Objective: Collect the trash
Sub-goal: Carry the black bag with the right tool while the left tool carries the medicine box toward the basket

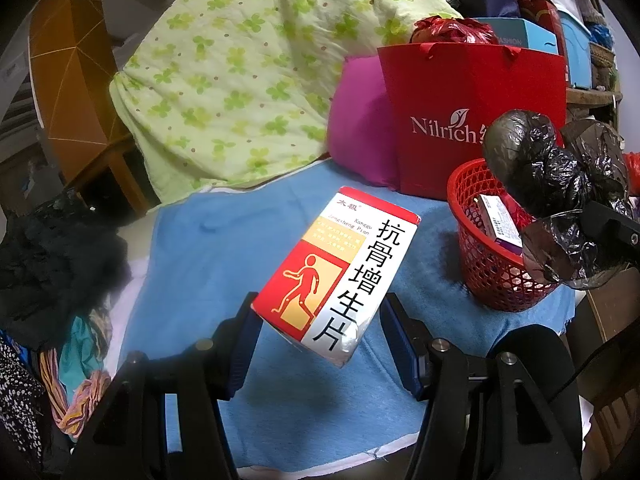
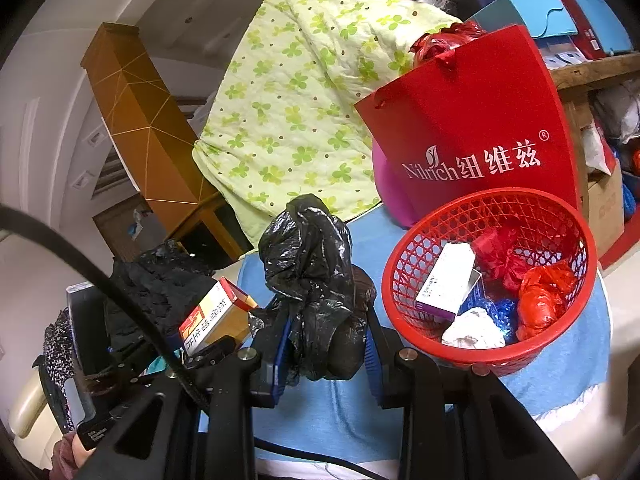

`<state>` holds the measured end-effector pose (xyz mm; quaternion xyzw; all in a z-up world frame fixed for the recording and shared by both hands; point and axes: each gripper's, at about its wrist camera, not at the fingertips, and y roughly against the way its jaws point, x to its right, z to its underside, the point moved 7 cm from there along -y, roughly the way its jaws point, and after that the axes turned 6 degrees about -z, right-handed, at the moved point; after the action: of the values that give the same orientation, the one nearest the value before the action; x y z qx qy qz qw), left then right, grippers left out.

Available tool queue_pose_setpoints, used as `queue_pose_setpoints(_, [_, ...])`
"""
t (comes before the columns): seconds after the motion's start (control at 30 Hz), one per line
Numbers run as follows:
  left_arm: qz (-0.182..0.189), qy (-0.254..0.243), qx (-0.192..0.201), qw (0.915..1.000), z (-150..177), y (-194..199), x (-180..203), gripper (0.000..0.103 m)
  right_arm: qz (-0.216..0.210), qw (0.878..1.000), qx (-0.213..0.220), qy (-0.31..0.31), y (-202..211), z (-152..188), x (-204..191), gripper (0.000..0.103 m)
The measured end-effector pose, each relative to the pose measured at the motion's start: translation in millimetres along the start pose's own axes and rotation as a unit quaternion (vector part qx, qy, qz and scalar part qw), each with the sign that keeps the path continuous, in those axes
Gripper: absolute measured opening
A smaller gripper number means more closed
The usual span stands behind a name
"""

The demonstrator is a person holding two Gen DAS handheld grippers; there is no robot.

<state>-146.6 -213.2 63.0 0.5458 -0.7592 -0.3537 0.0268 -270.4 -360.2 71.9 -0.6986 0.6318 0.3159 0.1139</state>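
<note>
Holding left: left gripper (image 1: pixel 318 330) clamps box (image 1: pixel 340 268).
Holding right: right gripper (image 2: pixel 326 346) clamps black bag (image 2: pixel 312 280).
Basket (image 2: pixel 416 248): at 3 o'clock of bag.

A green clover-print quilt (image 1: pixel 240 80) lies heaped behind a blue towel (image 1: pixel 200 280) spread flat. A red Nilrich paper bag (image 1: pixel 472 112) stands upright at the towel's far edge, with a magenta cushion (image 1: pixel 360 120) just beside it. Dark clothing (image 1: pixel 52 264) is piled off the towel's left side, near a brown wooden cabinet (image 2: pixel 136 120).
</note>
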Motion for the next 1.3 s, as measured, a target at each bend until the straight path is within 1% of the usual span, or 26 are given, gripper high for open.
queue_pose_setpoints(0.67, [0.007, -0.017, -0.003, 0.9998, -1.3, -2.9, 15.6, 0.062, 0.010, 1.000, 0.008, -0.017, 9.0, 0.8, 15.7, 0.034])
queue_pose_setpoints(1.3, [0.014, -0.044, -0.001, 0.9989, -3.9, 0.5, 37.7, 0.062, 0.019, 0.999, 0.019, -0.039, 20.4, -0.8, 40.7, 0.034])
